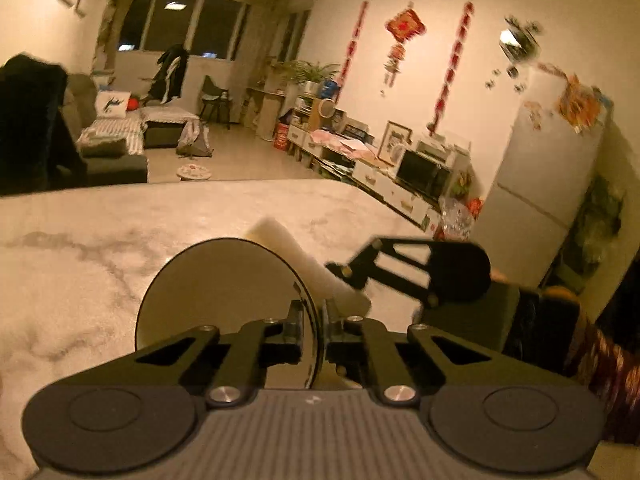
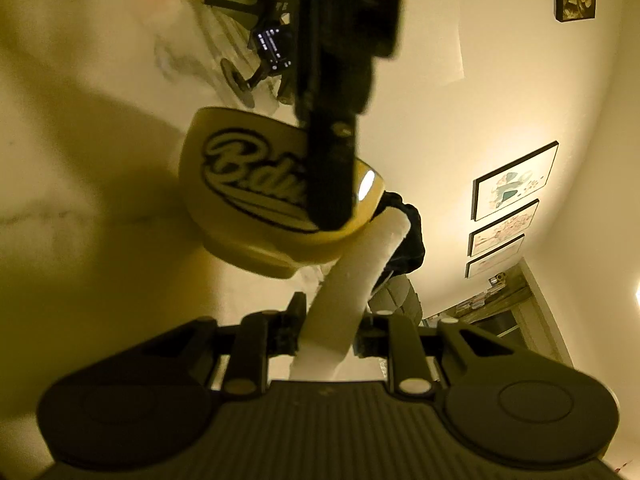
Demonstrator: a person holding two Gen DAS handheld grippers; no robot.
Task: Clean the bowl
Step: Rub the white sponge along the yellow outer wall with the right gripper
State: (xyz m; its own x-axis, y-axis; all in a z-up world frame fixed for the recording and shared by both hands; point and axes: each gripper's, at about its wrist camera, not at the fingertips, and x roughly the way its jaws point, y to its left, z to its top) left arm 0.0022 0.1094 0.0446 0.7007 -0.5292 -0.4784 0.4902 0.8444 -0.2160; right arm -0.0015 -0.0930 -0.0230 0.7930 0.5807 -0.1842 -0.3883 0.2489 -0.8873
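A marbled tabletop (image 1: 80, 248) fills the lower half of the left wrist view, a lived-in room beyond it. Above that surface, a cream bowl (image 1: 224, 292) with dark script lettering on its side is held up off the tabletop, tipped on edge so its mouth faces the left camera. The left gripper (image 1: 314, 320) has its jaws clamped on the bowl's rim, one finger inside, one outside. The right gripper (image 2: 328, 332) has its jaws pinched on a white sponge strip (image 2: 352, 276), whose far end reaches the bowl's rim.

By its gloss and the bright highlight on its wall, the bowl looks glazed: stiff, smooth, probably slippery and breakable if dropped. The rim grip seems the only practical hold, though a thin edge between hard pads could twist or slide under scrubbing pressure. The sponge looks light and soft; it bends along its length, so a firm push would likely buckle it rather than scrub.

Much stays unclear. From the right wrist, the left gripper's dark arm cuts across the lettering, leaving only part legible. The bowl's inside shows as a flat, dim disc, so any dirt cannot be made out. Whether the sponge tip actually touches the bowl's inner wall is hidden. The person's hands are barely seen.
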